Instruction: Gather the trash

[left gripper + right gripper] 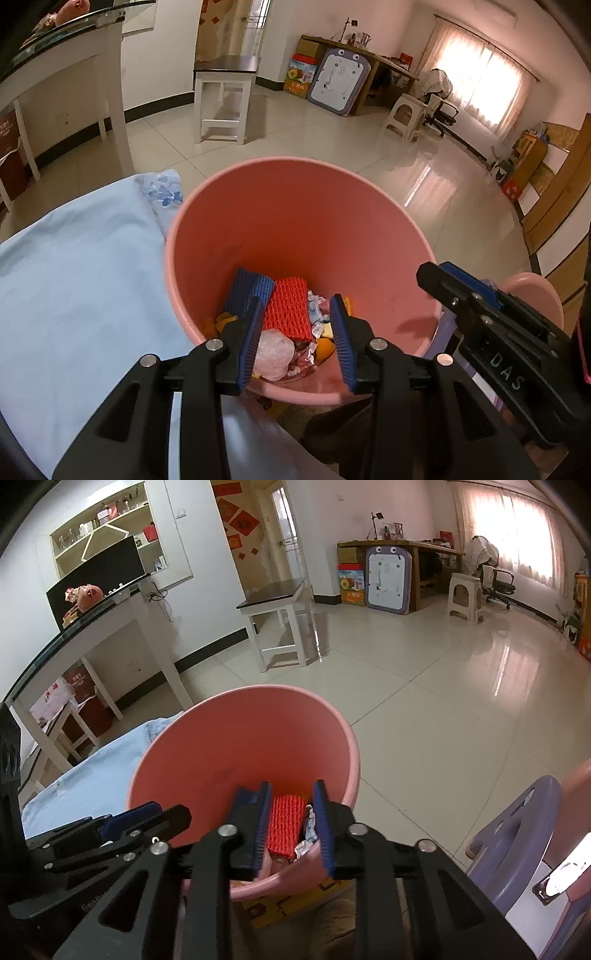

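Observation:
A pink bucket (295, 221) stands in front of both grippers; it also shows in the right wrist view (229, 746). Inside lie a red foam net (288, 310), a blue foam net (247, 288), a clear plastic wrapper (275, 350) and other scraps. My left gripper (297, 314) is open and empty above the bucket's near rim. My right gripper (290, 797) is open and empty over the bucket's near rim, and shows at the right of the left wrist view (461, 288). The red net shows between its fingers (284, 823).
A light blue cloth (74, 277) covers the surface left of the bucket. A lilac plastic stool (517, 834) and a pink basin (532, 291) are to the right. A white table (110, 627), a small bench (284, 602) and tiled floor (443, 720) lie beyond.

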